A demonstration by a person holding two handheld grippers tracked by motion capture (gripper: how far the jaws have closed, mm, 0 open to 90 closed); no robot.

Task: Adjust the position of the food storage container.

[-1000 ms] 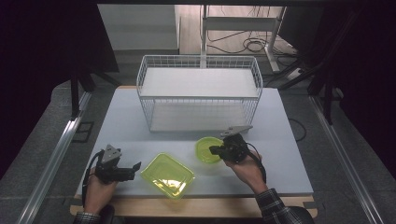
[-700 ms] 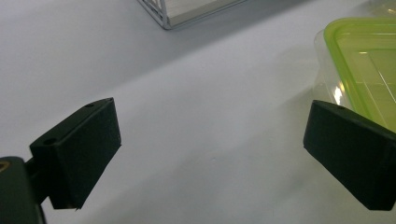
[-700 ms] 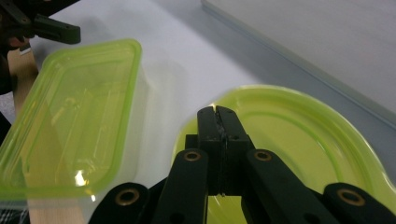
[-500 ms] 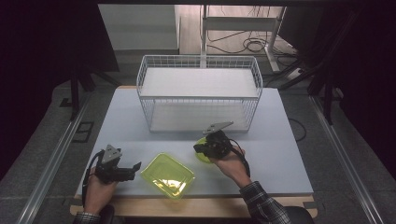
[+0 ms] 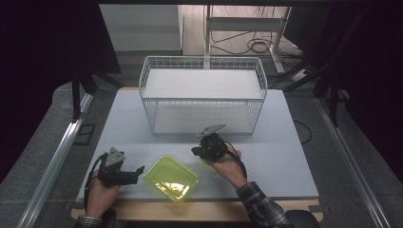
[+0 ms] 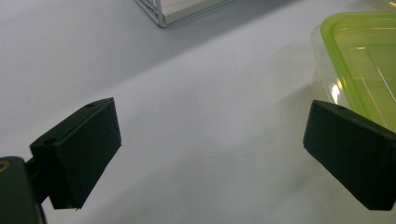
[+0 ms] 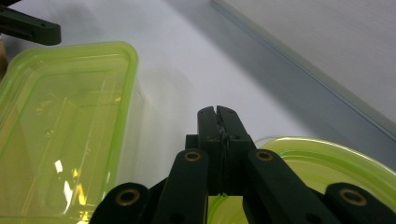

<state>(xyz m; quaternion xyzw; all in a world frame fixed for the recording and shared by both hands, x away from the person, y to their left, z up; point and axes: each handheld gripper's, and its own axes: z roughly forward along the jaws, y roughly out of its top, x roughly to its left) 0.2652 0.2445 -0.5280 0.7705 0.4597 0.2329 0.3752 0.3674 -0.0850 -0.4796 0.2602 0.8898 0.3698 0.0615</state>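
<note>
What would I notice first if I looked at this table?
Probably the bright green box at the front edge of the white table, between the two hands. Behind it stands a big white wire basket. The right gripper, fingers pressed together, sits over a round green lid, while the left gripper waits with fingers wide apart beside the box.

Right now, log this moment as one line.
left gripper: open, beside rectangular green container | right gripper: shut on round green lid | wire basket: behind
</note>
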